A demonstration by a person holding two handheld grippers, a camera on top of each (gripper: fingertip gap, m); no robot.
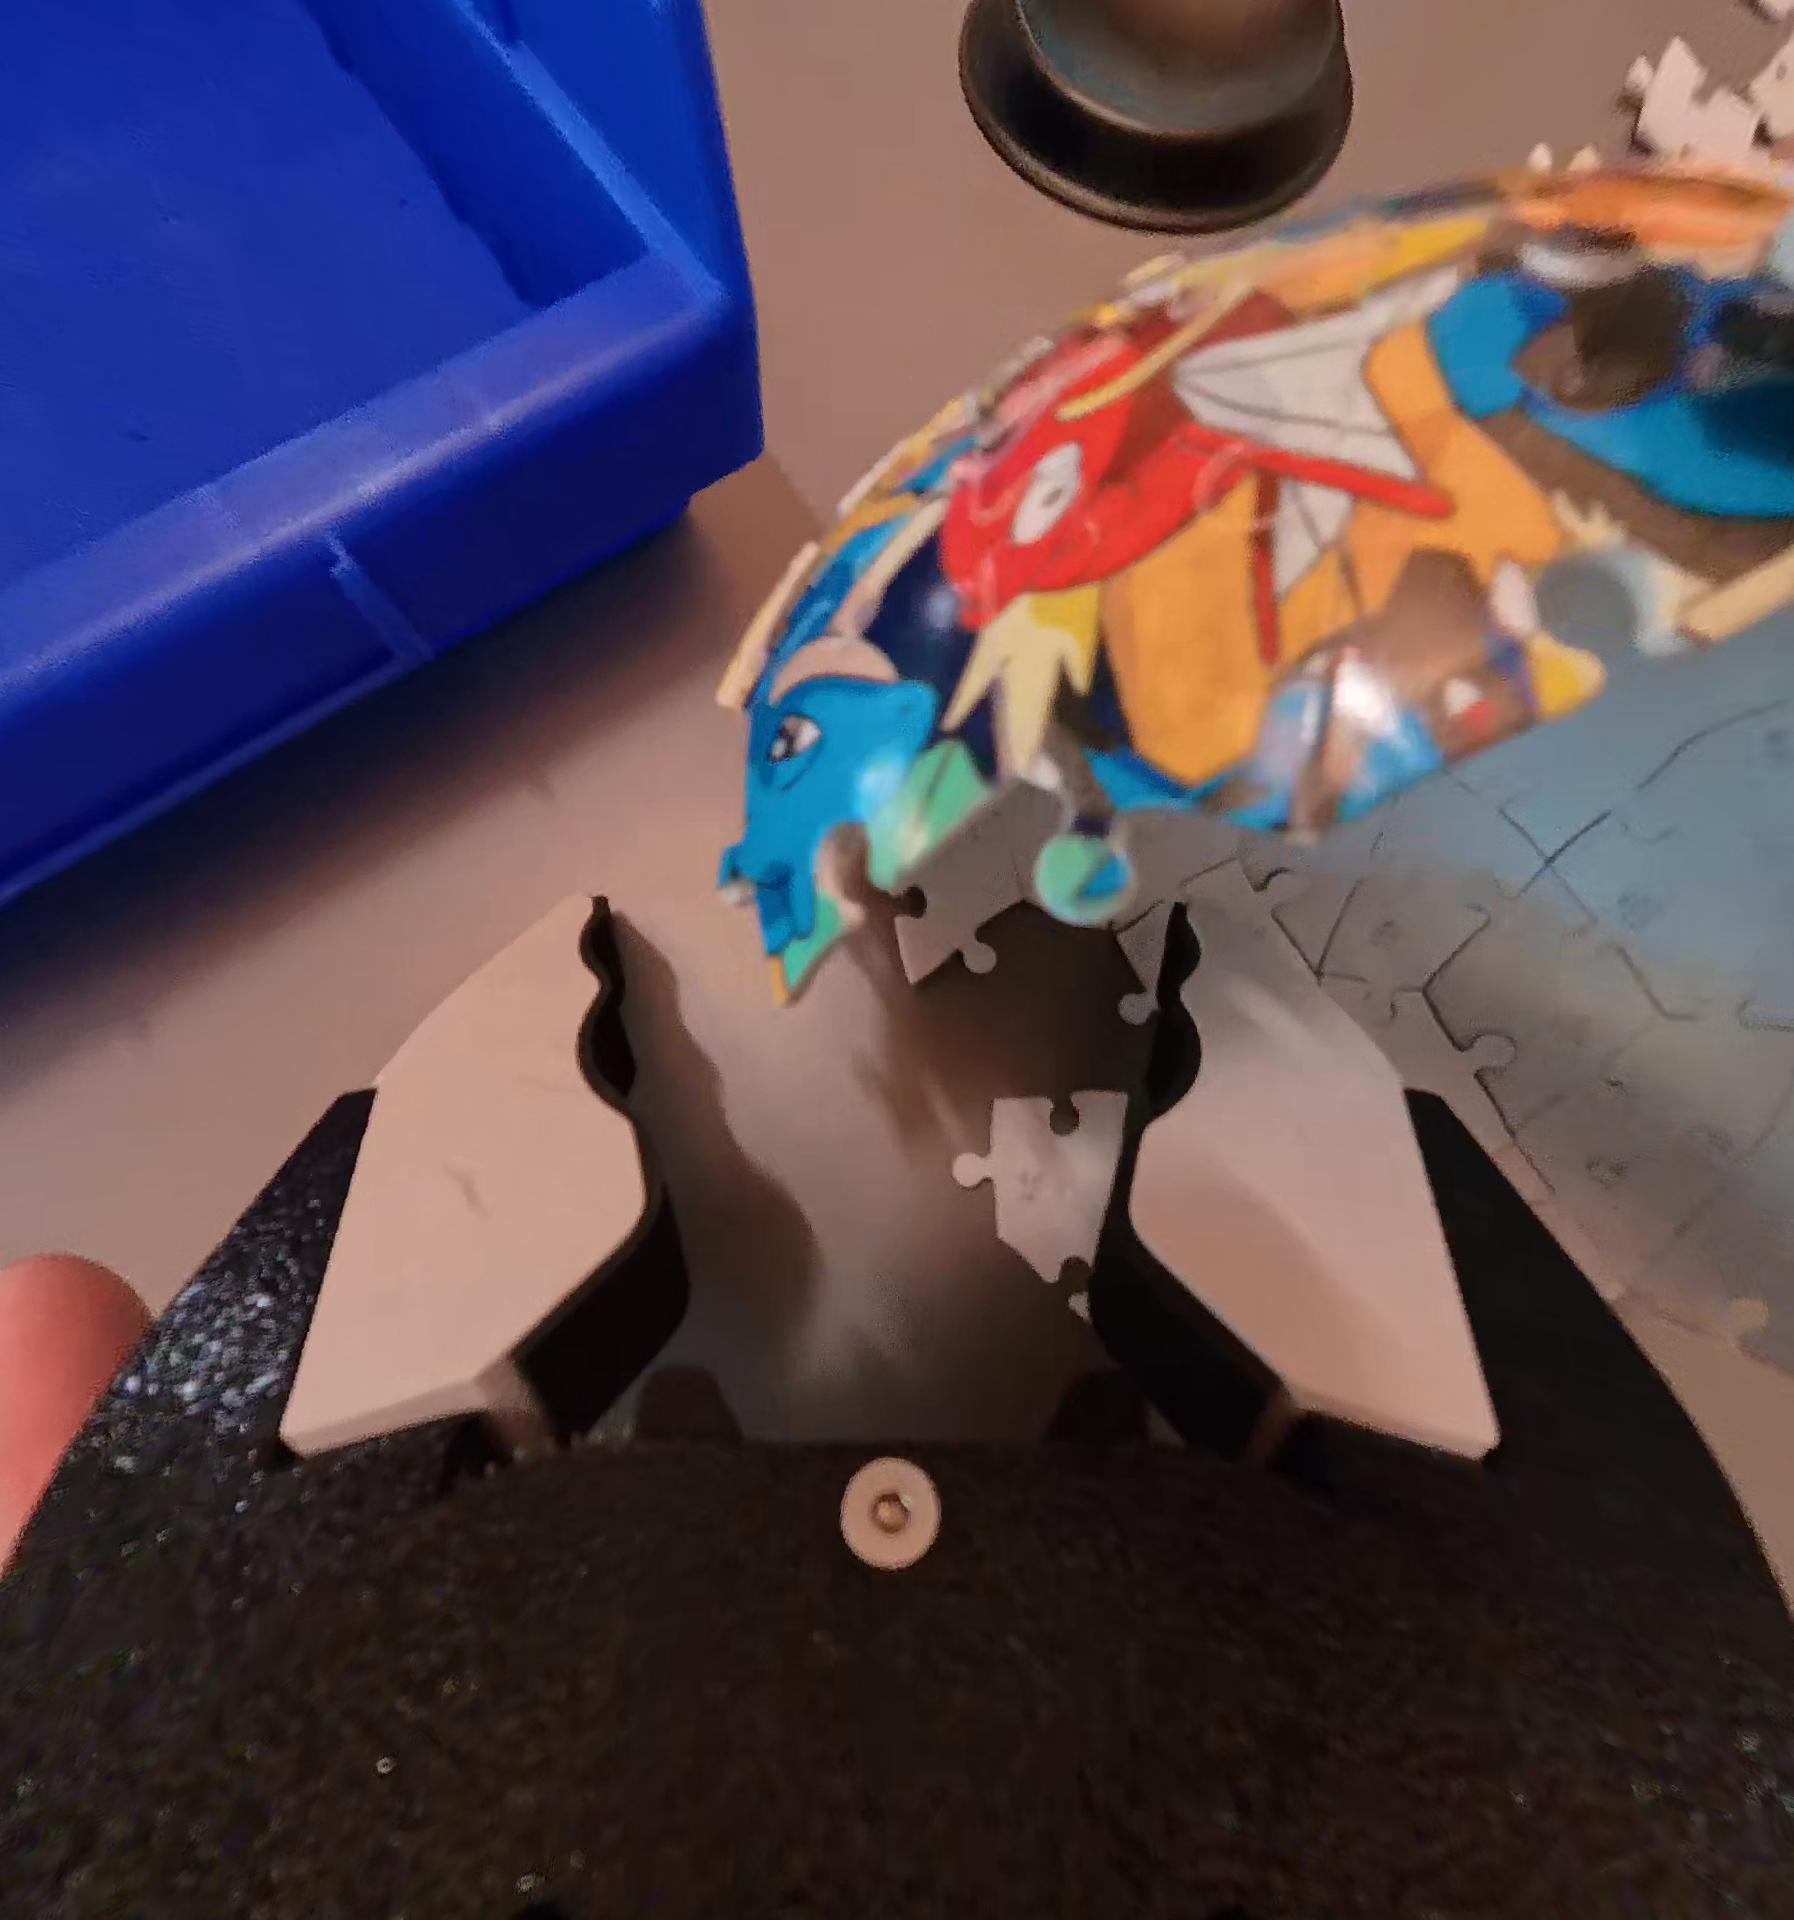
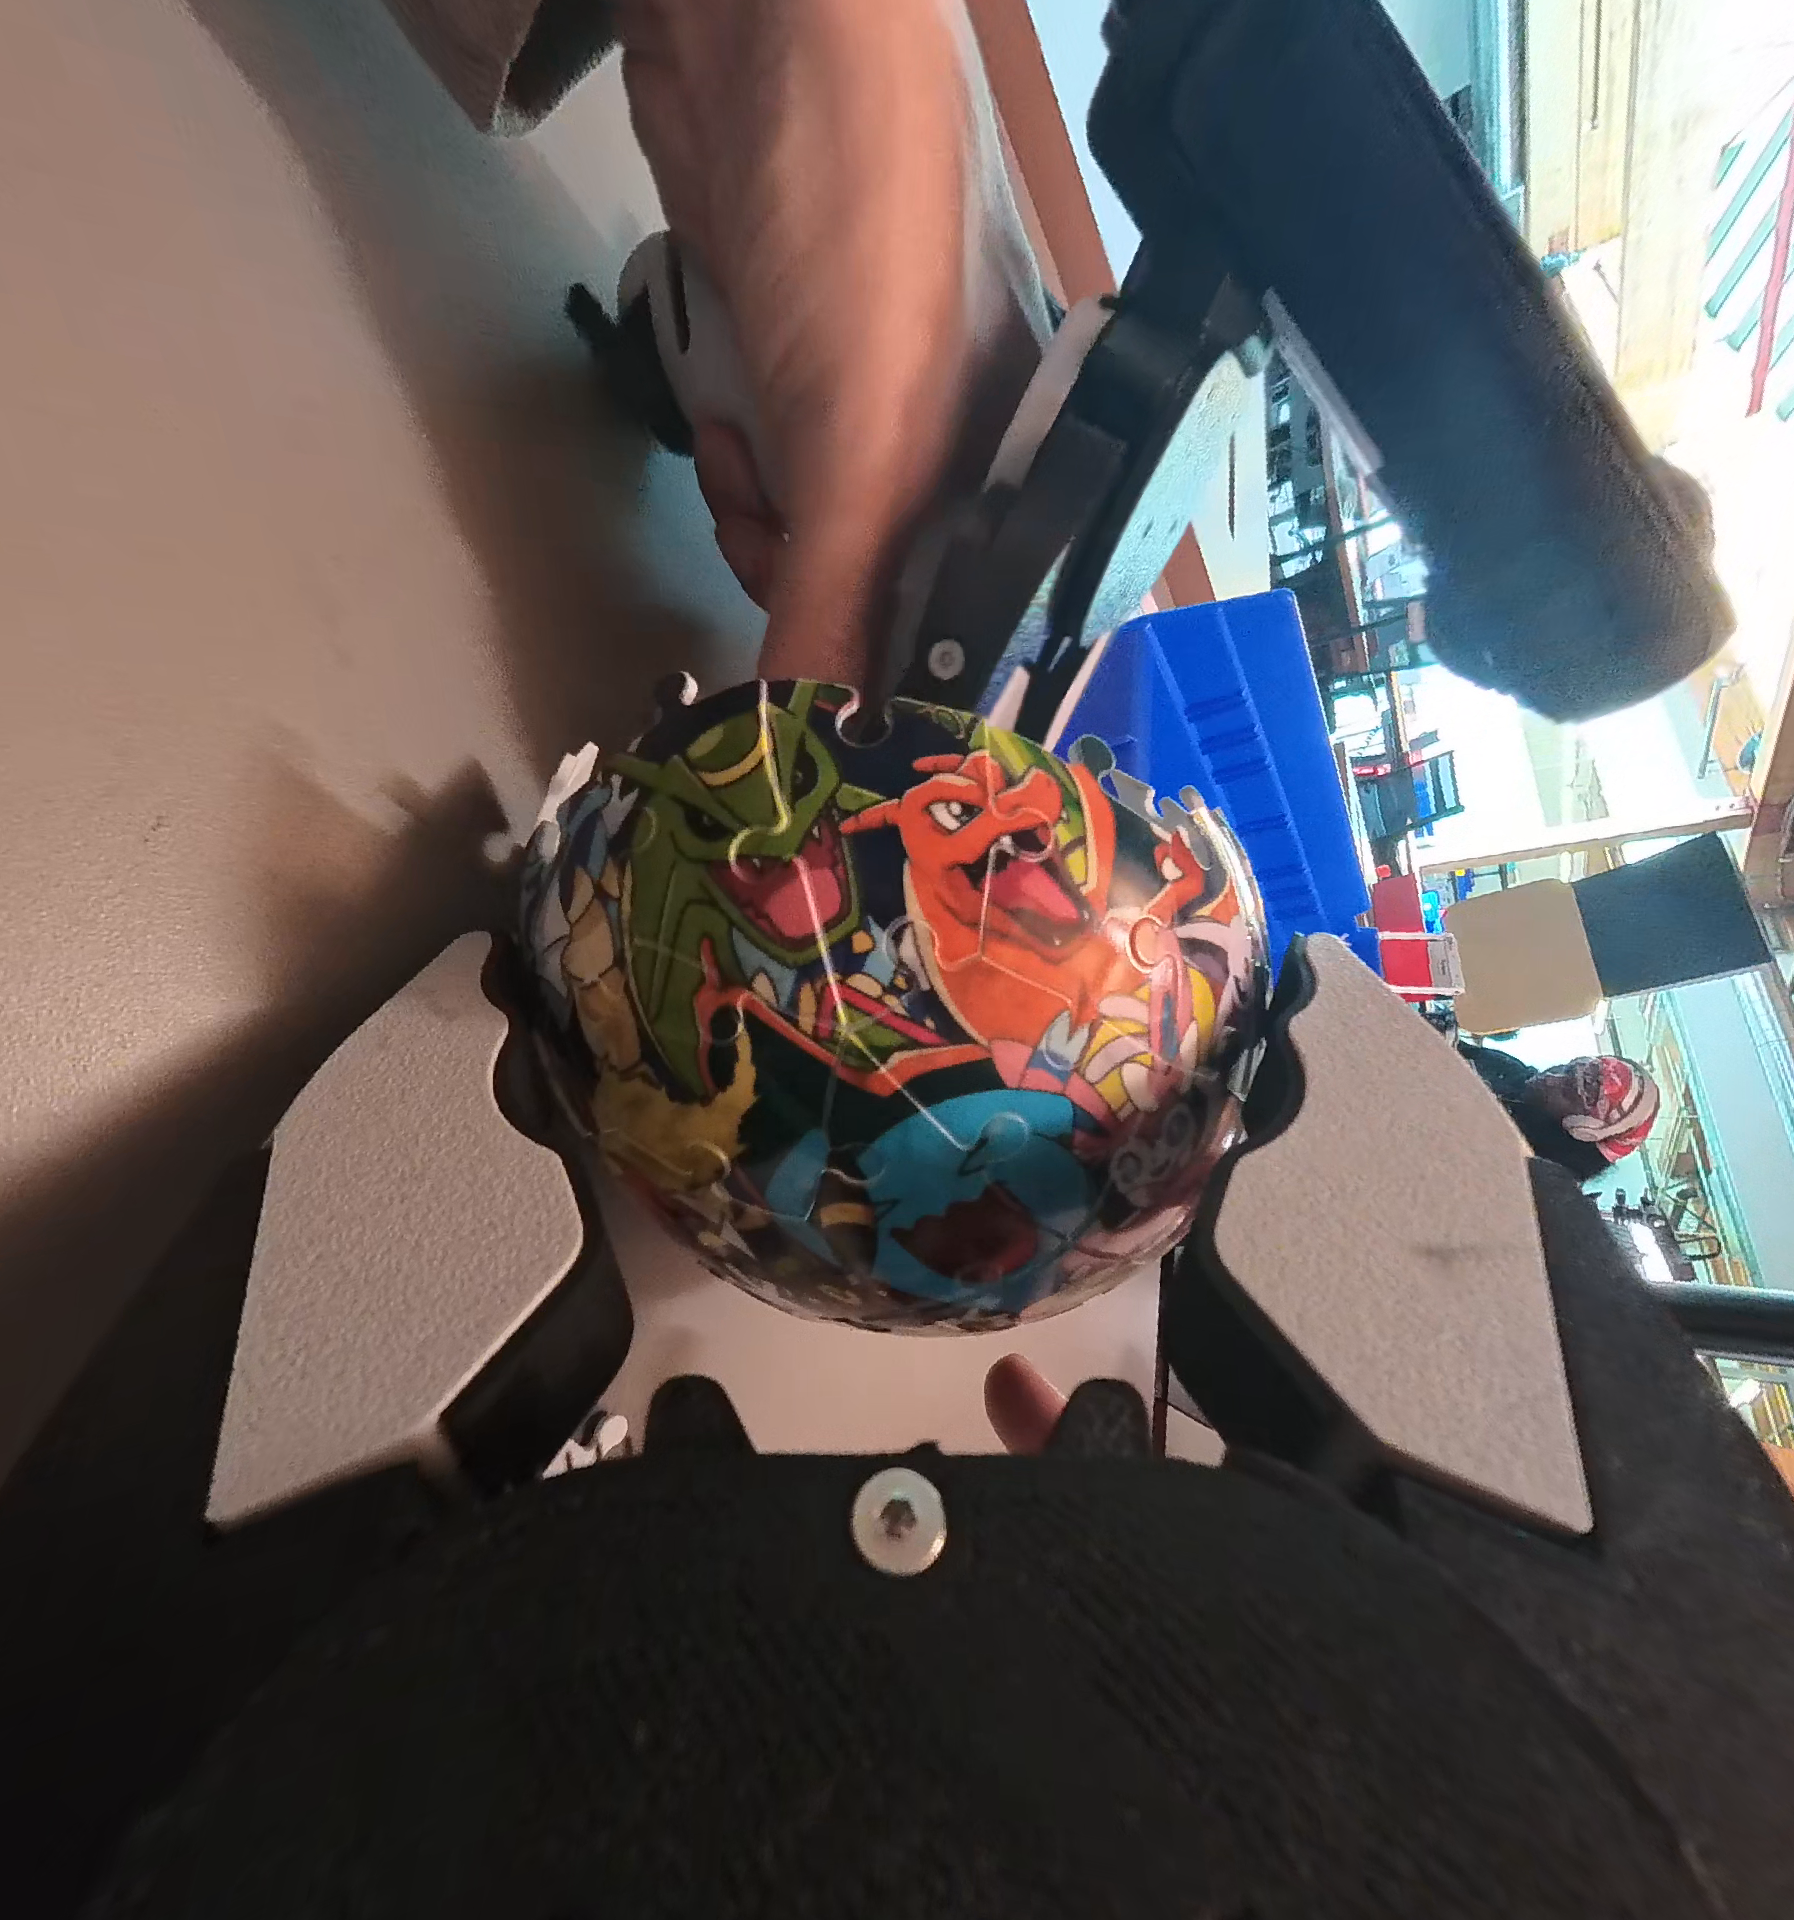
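A partly built round puzzle shell (image 2: 893, 1018) with bright cartoon creatures sits between my right gripper's (image 2: 893, 997) fingers, which are shut on its two sides. In the left wrist view the same shell (image 1: 1236, 582) fills the right side, showing its coloured outside and its grey inside (image 1: 1599, 883). My left gripper (image 1: 888, 966) is open just below the shell's jagged open rim. A loose grey puzzle piece (image 1: 1049, 1174) lies against the inner face of its right finger (image 1: 1173, 966). In the right wrist view the left gripper (image 2: 934, 623) and the hand holding it show behind the shell.
A blue plastic bin (image 1: 301, 416) stands at the left on the beige table (image 1: 457, 1039), and it also shows in the right wrist view (image 2: 1225, 769). A dark round stand (image 1: 1153, 104) sits at the back. Several loose white pieces (image 1: 1703, 94) lie at the far right. A black chair (image 2: 1444, 312) is beyond the table. The loose grey puzzle piece (image 1: 1049, 1174) is about 4 cm from my left fingertips.
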